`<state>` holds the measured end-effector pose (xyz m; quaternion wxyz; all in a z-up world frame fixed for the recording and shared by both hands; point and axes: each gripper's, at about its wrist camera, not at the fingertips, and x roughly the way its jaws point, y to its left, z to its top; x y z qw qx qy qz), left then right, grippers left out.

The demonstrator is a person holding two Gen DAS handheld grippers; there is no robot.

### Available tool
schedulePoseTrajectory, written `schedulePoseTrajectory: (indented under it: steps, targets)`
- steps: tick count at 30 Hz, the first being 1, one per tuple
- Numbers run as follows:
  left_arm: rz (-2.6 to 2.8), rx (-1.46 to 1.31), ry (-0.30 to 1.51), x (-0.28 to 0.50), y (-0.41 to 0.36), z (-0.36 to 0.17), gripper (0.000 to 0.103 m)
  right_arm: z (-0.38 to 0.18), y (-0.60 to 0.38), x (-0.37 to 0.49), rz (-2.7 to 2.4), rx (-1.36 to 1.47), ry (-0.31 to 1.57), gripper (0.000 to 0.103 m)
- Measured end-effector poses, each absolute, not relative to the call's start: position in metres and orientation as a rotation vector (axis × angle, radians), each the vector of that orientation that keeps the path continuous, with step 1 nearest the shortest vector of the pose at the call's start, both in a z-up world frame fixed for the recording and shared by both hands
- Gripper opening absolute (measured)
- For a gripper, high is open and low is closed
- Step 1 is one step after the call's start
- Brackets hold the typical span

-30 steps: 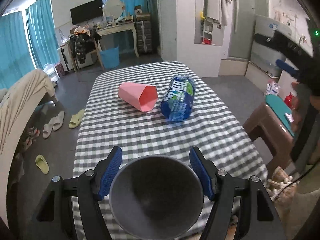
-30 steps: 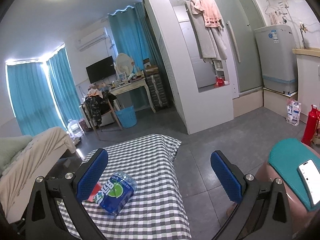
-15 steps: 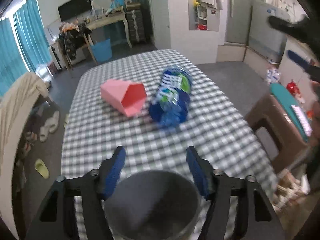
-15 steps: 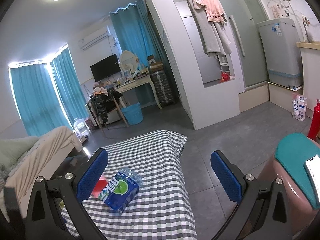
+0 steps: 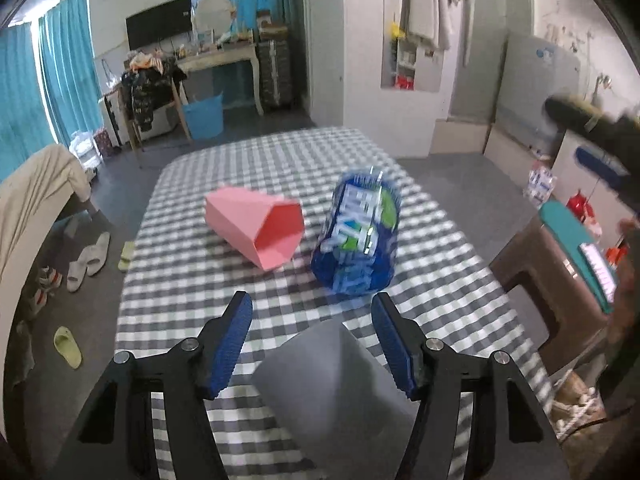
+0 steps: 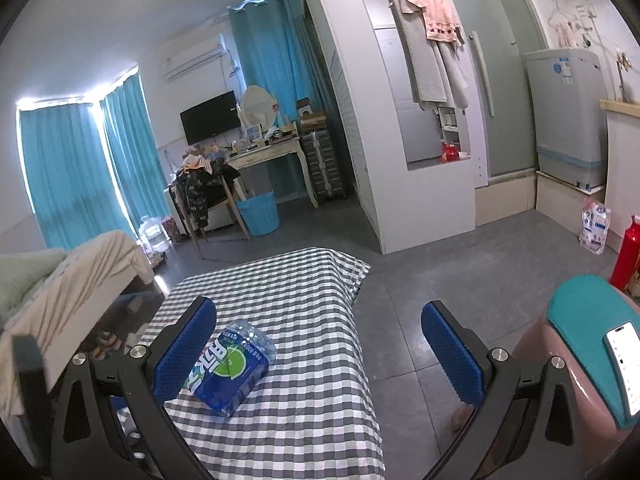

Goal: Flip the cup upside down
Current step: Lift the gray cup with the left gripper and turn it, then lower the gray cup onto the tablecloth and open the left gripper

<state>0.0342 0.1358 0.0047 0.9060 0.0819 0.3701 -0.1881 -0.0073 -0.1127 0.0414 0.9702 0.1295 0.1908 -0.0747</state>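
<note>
**Grey cup flipped since 1 s ago**

Mouth faced the camera; now grey cup (image 5: pixel 336 380) shows its outer wall, axis tilted, between left tongs (image 5: pixel 312 344), apart, contact unclear. Right tongs (image 6: pixel 320 356) apart, empty, above table (image 6: pixel 304 280).

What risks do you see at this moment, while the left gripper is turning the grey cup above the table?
1. The grey cup sits between the left gripper fingers, and whether the pads still touch it is unclear; it may slip onto the checked table.
2. The water bottle pack and the pink cup lie just ahead, so a forward swing might knock them.
3. The frame is blurred, suggesting fast motion.
</note>
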Motion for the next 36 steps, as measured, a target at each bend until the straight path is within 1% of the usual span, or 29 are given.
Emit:
schedulePoseTrajectory:
  steps: [5, 7, 11, 14, 18, 22, 24, 31, 34, 36]
  targets:
    - [-0.351, 0.136, 0.650, 0.006, 0.164, 0.039, 0.067, 0.044, -0.084, -0.035, -0.121, 0.203, 0.331, 0.103]
    - [-0.326, 0.104, 0.616, -0.004, 0.179, 0.046, 0.075, 0.035, -0.068, -0.051, -0.091, 0.169, 0.328, 0.103]
    - [-0.270, 0.055, 0.559, -0.023, 0.208, 0.051, 0.076, 0.011, -0.033, -0.076, -0.067, 0.061, 0.372, 0.103]
    - [-0.249, 0.037, 0.530, -0.039, 0.229, 0.048, 0.076, 0.004, -0.017, -0.088, -0.042, 0.026, 0.397, 0.103]
    - [-0.208, -0.019, 0.493, -0.051, 0.253, 0.040, 0.086, 0.007, 0.002, -0.099, -0.034, -0.007, 0.388, 0.103]
    - [-0.171, -0.039, 0.476, -0.058, 0.266, 0.027, 0.088, 0.004, 0.026, -0.104, -0.020, -0.046, 0.380, 0.103]
    - [-0.155, -0.035, 0.463, -0.060, 0.269, 0.017, 0.091, -0.004, 0.037, -0.105, -0.015, -0.052, 0.383, 0.103]
    - [-0.135, -0.019, 0.472, -0.058, 0.277, -0.010, 0.092, -0.036, 0.064, -0.097, 0.007, -0.047, 0.427, 0.103]
    - [-0.129, -0.006, 0.476, -0.058, 0.280, -0.018, 0.095, -0.048, 0.071, -0.092, 0.022, -0.038, 0.453, 0.103]
    - [-0.112, 0.007, 0.460, -0.061, 0.282, -0.021, 0.096, -0.056, 0.077, -0.086, 0.054, -0.040, 0.481, 0.103]
